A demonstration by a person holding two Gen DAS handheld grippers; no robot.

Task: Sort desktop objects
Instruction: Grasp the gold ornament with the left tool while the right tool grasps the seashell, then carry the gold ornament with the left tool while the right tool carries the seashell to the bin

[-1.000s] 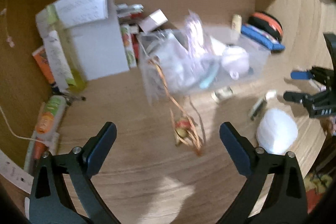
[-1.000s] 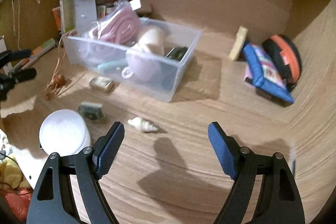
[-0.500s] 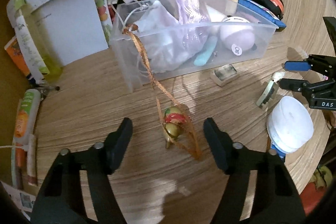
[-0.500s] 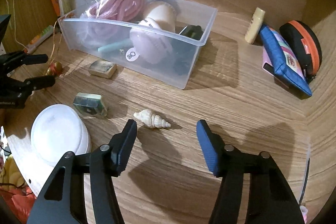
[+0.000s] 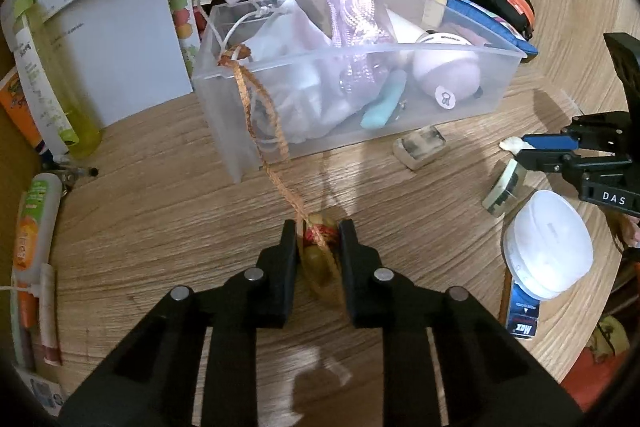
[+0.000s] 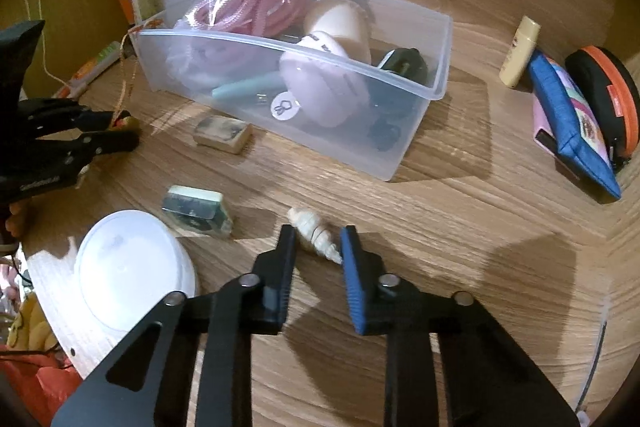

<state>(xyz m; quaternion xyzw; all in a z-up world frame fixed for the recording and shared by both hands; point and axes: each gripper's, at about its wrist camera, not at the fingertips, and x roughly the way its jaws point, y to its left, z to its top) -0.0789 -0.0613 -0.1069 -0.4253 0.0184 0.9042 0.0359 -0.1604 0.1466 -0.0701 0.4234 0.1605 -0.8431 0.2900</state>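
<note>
Lifting calls for care: left gripper [image 5: 318, 241] clenches the gourd charm [image 5: 320, 259], ribbon [image 5: 262, 119] trailing ahead over the bin [image 5: 460, 111] rim; right gripper [image 6: 318, 247] clenches the seashell [image 6: 314, 233].

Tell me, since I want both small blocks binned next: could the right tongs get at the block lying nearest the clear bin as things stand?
Probably not yet: the right tongs are shut on the seashell. Otherwise the way looks free: the block lies in the open on the desk, just in front of the clear bin, nothing covering it.

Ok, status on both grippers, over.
Left gripper shut on charm. Right gripper shut on shell. Charm's ribbon hooked over bin.
</note>
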